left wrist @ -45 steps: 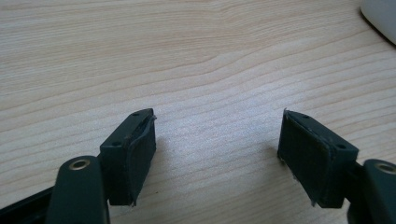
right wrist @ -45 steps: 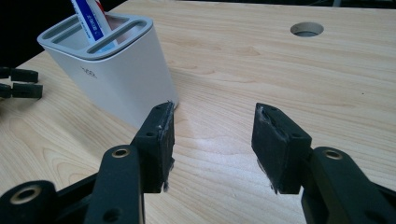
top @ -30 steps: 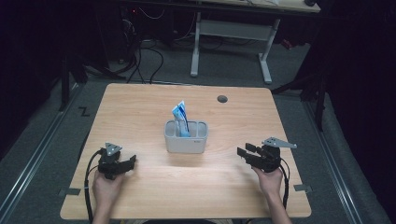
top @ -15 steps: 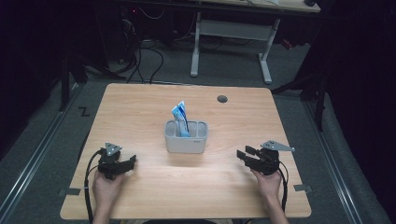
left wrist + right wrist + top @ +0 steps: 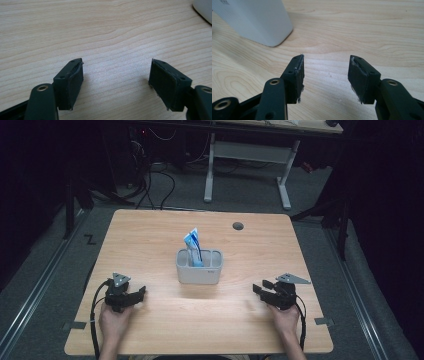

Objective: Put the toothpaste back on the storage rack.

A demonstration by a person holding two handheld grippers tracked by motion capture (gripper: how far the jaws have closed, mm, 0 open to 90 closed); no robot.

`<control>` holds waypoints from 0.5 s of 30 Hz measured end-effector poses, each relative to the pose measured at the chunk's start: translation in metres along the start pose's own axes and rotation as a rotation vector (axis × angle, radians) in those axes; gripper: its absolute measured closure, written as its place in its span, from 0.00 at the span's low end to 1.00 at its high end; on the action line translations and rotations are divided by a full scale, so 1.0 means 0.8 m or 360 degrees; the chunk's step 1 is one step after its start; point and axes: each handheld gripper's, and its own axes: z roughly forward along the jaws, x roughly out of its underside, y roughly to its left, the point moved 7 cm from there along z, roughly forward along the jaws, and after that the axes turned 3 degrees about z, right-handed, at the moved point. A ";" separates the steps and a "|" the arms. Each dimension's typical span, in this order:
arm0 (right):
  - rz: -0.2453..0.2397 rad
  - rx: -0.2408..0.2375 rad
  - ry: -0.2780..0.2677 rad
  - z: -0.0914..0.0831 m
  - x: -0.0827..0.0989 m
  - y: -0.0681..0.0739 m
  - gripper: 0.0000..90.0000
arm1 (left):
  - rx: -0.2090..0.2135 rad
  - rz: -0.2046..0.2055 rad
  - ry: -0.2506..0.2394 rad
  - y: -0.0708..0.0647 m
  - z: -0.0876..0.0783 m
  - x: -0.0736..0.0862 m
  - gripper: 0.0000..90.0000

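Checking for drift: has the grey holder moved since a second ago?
No. The grey holder sits at the same spot below the table's round hole, with the blue tube inside.

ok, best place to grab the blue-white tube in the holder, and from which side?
Grip the blue-white tube by its upper end, coming from above. It stands leaning in the grey holder, whose walls hide its lower part; only the top sticks out. Probably close the fingers across its flat faces.

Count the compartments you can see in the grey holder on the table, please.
3, side by side along the grey holder: the left one looks bare, the middle one holds the blue-and-white tube, the right one looks bare. Their bottoms are hidden, so something small may sit inside.
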 end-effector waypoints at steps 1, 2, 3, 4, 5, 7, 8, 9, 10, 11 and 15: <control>0.0002 0.0008 0.0014 0.002 0.001 0.000 0.52 | 0.0001 0.0000 -0.0001 0.000 0.000 0.000 0.31; -0.0006 0.0015 0.0022 0.004 0.002 0.000 0.52 | 0.0000 0.0000 0.0000 0.000 0.000 0.000 0.31; -0.0005 0.0022 0.0035 0.005 0.003 0.001 0.52 | 0.0000 -0.0001 0.0000 0.000 0.000 0.000 0.31; -0.0027 0.0038 0.0047 0.010 0.005 0.001 0.52 | 0.0001 -0.0001 0.0000 0.000 0.000 0.000 0.31; -0.0031 0.0039 0.0051 0.012 0.005 0.001 0.52 | 0.0001 -0.0001 -0.0001 0.000 0.000 0.000 0.31; -0.0036 0.0053 0.0058 0.015 0.007 0.002 0.52 | 0.0002 -0.0002 -0.0002 0.000 0.000 0.000 0.31; -0.0036 0.0053 0.0058 0.015 0.007 0.002 0.52 | 0.0002 -0.0002 -0.0002 0.000 0.000 0.000 0.31; -0.0037 0.0054 0.0062 0.016 0.007 0.002 0.52 | 0.0003 -0.0003 -0.0002 0.000 0.000 0.000 0.31; -0.0051 0.0060 0.0067 0.019 0.008 0.003 0.52 | 0.0002 -0.0002 -0.0002 0.000 0.000 0.000 0.31; -0.0051 0.0060 0.0067 0.019 0.008 0.003 0.52 | 0.0002 -0.0002 -0.0002 0.000 0.000 0.000 0.31; -0.0065 0.0088 0.0074 0.024 0.012 0.003 0.52 | 0.0003 -0.0004 -0.0003 0.000 0.000 0.000 0.31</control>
